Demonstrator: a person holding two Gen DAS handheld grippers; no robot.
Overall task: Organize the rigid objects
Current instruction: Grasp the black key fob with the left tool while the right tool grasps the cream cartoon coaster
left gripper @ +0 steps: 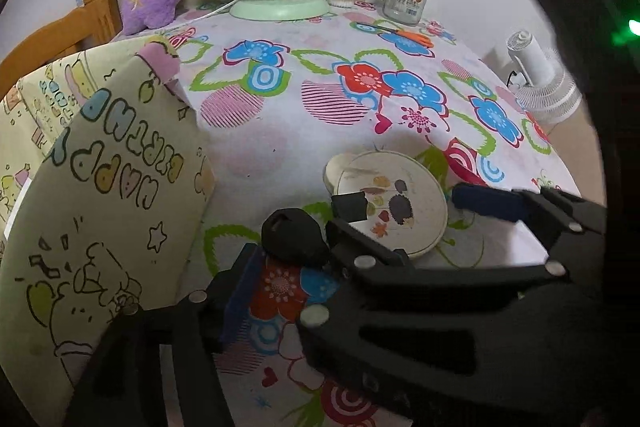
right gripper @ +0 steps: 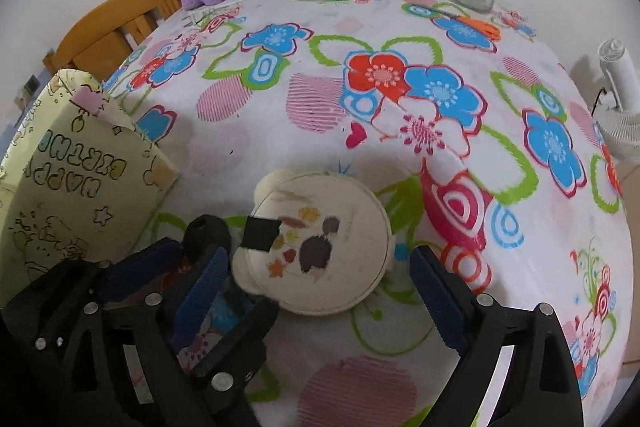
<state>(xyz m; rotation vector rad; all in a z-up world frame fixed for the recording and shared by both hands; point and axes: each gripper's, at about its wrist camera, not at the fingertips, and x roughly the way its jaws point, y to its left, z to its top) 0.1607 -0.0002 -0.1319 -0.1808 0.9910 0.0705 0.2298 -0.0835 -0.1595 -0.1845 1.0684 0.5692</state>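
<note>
Two open fingers of the right gripper (right gripper: pixel 320 259) stand either side of the plate (right gripper: pixel 320 243), one blue pad (right gripper: pixel 200 291) at its left rim and the other just off its right rim. Neither pad presses on it. The plate lies straight ahead of that gripper on the flowered tablecloth (right gripper: pixel 400 155), so the right hand is the nearer one, and closing would likely catch it across its width.

The plate is cream, flat and nearly round, with no real long axis. Two ear-like bumps stick out on its left side, and leaves and a dark hedgehog are printed on its face.

Beside it, the left gripper (left gripper: pixel 294 239) has its fingers partly apart around a rounded black lump (left gripper: pixel 288 227), which rests on the cloth. I cannot tell whether they touch it. A birthday gift bag (left gripper: pixel 112 211) stands near on the left.
</note>
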